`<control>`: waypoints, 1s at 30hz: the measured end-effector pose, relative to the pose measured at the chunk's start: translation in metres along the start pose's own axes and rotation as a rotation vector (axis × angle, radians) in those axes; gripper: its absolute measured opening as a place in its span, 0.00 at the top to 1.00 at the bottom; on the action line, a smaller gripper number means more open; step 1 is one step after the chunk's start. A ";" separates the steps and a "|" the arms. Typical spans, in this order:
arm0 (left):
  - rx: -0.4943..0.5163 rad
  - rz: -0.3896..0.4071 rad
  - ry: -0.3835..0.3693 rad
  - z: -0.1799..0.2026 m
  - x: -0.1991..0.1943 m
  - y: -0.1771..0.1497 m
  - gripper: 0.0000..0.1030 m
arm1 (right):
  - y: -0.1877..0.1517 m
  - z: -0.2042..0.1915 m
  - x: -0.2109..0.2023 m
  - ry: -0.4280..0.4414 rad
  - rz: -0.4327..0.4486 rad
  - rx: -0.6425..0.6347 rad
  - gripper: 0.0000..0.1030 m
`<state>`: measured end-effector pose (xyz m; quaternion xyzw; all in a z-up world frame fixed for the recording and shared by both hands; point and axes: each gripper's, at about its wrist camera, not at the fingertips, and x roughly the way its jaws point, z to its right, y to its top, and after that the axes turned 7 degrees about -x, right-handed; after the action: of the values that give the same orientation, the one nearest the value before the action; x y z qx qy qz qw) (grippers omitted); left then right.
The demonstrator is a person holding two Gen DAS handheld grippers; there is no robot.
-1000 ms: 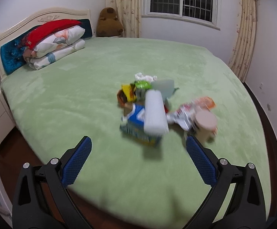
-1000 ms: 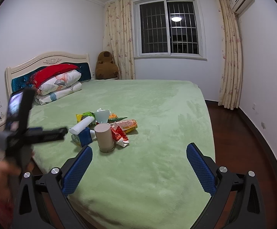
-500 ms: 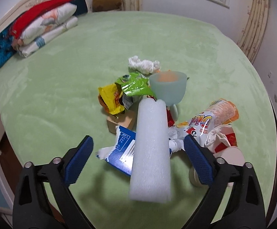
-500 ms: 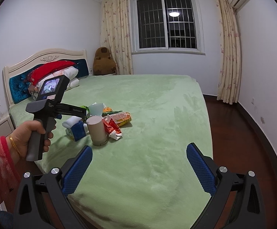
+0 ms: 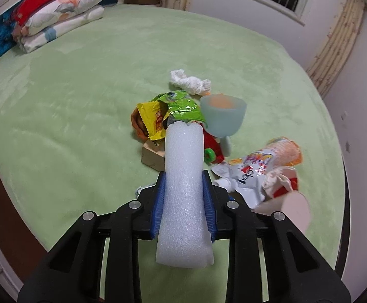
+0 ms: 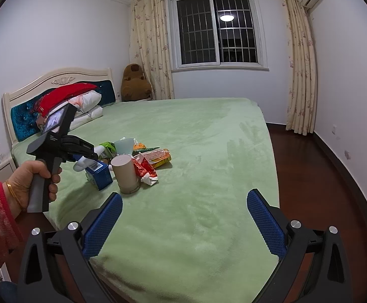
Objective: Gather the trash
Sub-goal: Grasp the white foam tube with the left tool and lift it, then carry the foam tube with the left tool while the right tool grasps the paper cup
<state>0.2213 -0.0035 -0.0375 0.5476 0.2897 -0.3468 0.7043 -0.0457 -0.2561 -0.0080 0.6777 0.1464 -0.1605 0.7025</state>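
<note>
So the left gripper [image 5: 183,202] went from wide open to clamped on the white foam tube [image 5: 183,192], having moved right in over the trash pile.

Around the heap of crumpled snack wrappers [image 6: 143,155], the green plush bed [image 6: 196,151] lies bare toward the window and its foot. A tan paper cup [image 6: 126,174] and blue carton [image 6: 100,174] block the heap's near side.
</note>
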 end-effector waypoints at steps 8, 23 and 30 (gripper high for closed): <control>0.046 0.113 -0.079 0.002 -0.055 -0.008 0.74 | 0.002 -0.015 0.007 0.031 -0.015 -0.035 0.06; 0.070 0.154 -0.117 -0.034 -0.117 -0.107 0.74 | 0.027 -0.081 0.127 0.240 -0.066 -0.169 0.08; 0.005 0.143 -0.083 -0.066 -0.123 -0.129 0.74 | 0.052 -0.104 0.199 0.201 -0.165 -0.212 0.15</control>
<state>0.0425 0.0609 -0.0293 0.5540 0.2195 -0.3184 0.7372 0.1583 -0.1564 -0.0492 0.5980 0.2871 -0.1326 0.7365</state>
